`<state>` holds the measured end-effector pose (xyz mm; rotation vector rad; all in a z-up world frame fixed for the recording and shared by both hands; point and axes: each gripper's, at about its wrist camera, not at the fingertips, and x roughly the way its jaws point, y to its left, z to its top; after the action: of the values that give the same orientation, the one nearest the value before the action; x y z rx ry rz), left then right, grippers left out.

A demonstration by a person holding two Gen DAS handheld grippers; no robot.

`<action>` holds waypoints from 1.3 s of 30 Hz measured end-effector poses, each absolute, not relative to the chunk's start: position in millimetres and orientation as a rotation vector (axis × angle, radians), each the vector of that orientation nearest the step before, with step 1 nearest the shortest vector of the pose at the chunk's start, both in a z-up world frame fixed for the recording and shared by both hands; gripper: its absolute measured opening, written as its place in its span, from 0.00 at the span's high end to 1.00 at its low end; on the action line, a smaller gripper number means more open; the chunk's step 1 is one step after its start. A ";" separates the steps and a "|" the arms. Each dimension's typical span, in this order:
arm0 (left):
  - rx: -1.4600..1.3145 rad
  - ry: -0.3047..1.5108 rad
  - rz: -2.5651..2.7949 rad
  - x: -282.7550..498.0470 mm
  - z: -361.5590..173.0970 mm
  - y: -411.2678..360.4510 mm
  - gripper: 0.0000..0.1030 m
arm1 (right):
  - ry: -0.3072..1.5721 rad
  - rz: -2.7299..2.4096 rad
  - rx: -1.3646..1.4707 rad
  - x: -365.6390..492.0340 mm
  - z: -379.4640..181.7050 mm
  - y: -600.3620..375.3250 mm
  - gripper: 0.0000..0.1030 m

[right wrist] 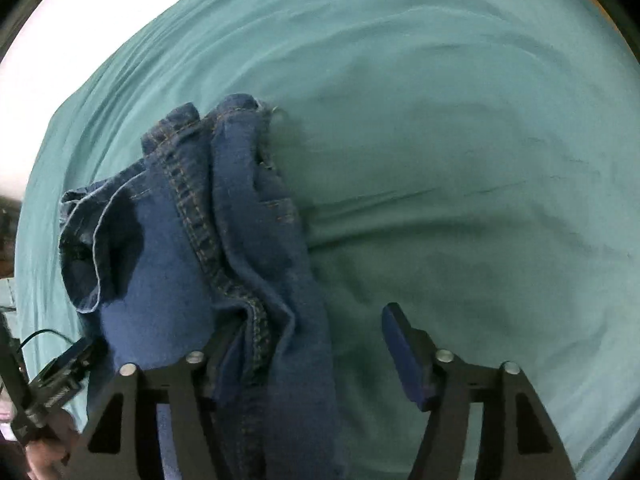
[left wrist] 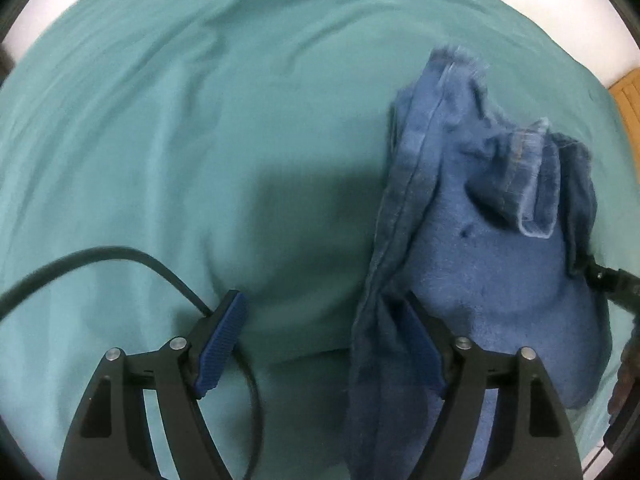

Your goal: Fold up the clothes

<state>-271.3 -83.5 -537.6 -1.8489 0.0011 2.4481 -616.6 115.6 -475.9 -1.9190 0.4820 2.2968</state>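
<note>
1. On the teal sheet [left wrist: 168,152], toward its middle, lies the one garment in play: a pair of blue jeans [left wrist: 480,248], bunched into a loose, narrow heap, not a flat stack.

2. The left gripper [left wrist: 320,344] hangs over the near end of the jeans with its jaws spread. One blue pad stands clear over bare sheet; denim drapes across the other finger, but nothing is pinched between the two.

3. The right gripper [right wrist: 316,352] is at the other side of the jeans, jaws likewise apart. A fold of seamed denim lies over its left finger, while the right pad is out over the sheet, well clear of the cloth. So I judge neither gripper to have hold of the jeans.

4. As to progress: the jeans look doubled over at least once, with layers stacked and a frayed hem [left wrist: 460,62] at the far end of the heap. Both views are blurred, so I can't say how many folds are in.

5. What's left, I'd judge: the heap is rumpled, with a cuff [left wrist: 532,208] curling up off the jeans and seams twisted. It wants smoothing, squaring, and probably another fold.

6. A black cable [left wrist: 120,254] trails on the sheet beside the left gripper, apart from the jeans.
</note>
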 end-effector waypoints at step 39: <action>-1.740 0.356 2.444 -488.3 -544.5 -11.2 0.21 | 0.030 2.428 -2.014 -666.1 -469.6 98.4 0.28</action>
<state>-488.3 -11.2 -544.5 -1.7405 0.3562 2.4441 -666.1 98.4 -469.6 -2.0139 0.0295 2.4281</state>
